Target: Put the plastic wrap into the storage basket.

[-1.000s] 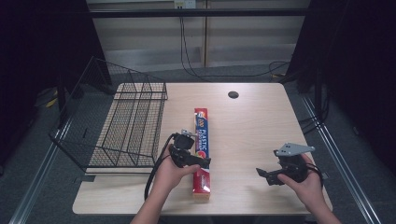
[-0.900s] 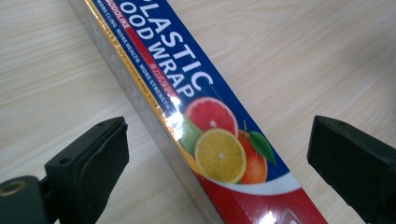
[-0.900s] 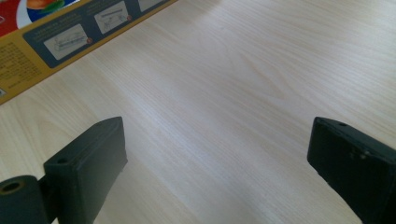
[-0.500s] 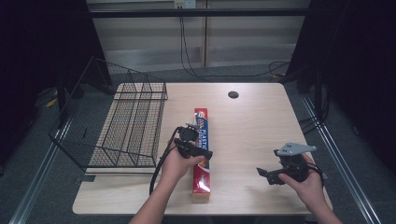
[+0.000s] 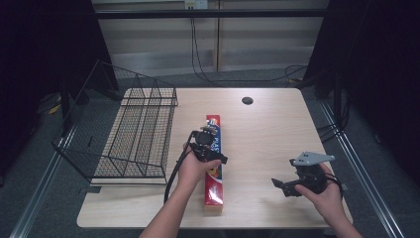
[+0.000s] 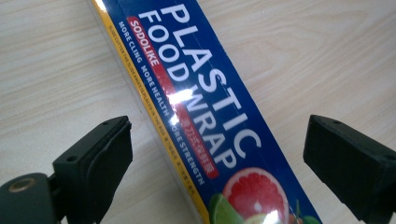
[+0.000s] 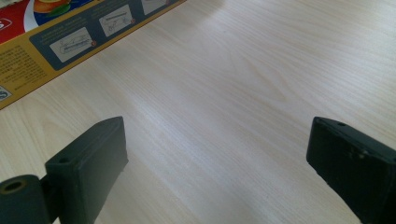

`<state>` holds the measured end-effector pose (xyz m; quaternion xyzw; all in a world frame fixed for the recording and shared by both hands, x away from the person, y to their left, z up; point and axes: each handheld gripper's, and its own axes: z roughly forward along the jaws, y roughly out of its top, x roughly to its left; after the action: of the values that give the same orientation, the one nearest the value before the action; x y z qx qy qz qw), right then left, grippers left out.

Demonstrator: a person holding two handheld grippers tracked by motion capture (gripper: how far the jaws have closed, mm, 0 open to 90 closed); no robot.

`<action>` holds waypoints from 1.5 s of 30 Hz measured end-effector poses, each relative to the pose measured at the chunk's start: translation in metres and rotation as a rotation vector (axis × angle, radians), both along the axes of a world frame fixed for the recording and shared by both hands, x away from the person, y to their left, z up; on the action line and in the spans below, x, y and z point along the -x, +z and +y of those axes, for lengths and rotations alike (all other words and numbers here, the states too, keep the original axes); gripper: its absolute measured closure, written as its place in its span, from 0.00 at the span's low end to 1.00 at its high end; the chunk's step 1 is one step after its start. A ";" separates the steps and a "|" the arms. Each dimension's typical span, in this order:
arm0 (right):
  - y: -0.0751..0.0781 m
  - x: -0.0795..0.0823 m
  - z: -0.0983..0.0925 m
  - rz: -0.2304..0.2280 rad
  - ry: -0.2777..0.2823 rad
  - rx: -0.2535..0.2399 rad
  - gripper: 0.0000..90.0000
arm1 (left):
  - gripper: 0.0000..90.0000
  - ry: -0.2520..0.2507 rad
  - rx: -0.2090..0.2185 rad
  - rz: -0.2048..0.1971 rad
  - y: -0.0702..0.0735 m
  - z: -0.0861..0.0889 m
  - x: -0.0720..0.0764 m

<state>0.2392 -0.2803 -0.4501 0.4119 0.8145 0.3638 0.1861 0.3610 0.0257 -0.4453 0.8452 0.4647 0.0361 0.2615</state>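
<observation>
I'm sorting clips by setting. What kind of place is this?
Probably a lab or recording studio, not a kitchen: a bare wooden table ringed by black curtains, loose cables on the floor behind.

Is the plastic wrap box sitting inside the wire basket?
No, the plastic wrap box lies flat on the table, beside the wire basket.

The plastic food wrap box [image 5: 214, 163] under my tool lies flat, lengthwise on the table, blue top with red end nearest me.

Plastic wrap box [image 6: 205, 116]: blue, yellow edge, white lettering, red band, grapefruit print. Wire basket [image 5: 133, 134]: black. Table [image 5: 277, 134]: pale woodgrain.
</observation>
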 end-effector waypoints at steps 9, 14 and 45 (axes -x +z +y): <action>0.001 0.000 -0.001 -0.002 -0.002 -0.003 0.06 | 0.10 0.013 -0.026 0.021 -0.007 -0.007 -0.006; 0.002 0.000 -0.002 -0.010 -0.006 -0.014 0.06 | 0.15 0.022 -0.057 0.044 -0.011 -0.008 -0.007; 0.004 0.000 -0.002 -0.021 -0.011 -0.019 0.06 | 0.25 0.112 -0.090 0.160 -0.018 -0.018 -0.009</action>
<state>0.2391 -0.2820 -0.4457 0.4141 0.8067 0.3750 0.1926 0.3701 0.0079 -0.4637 0.8290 0.5285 0.0040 0.1828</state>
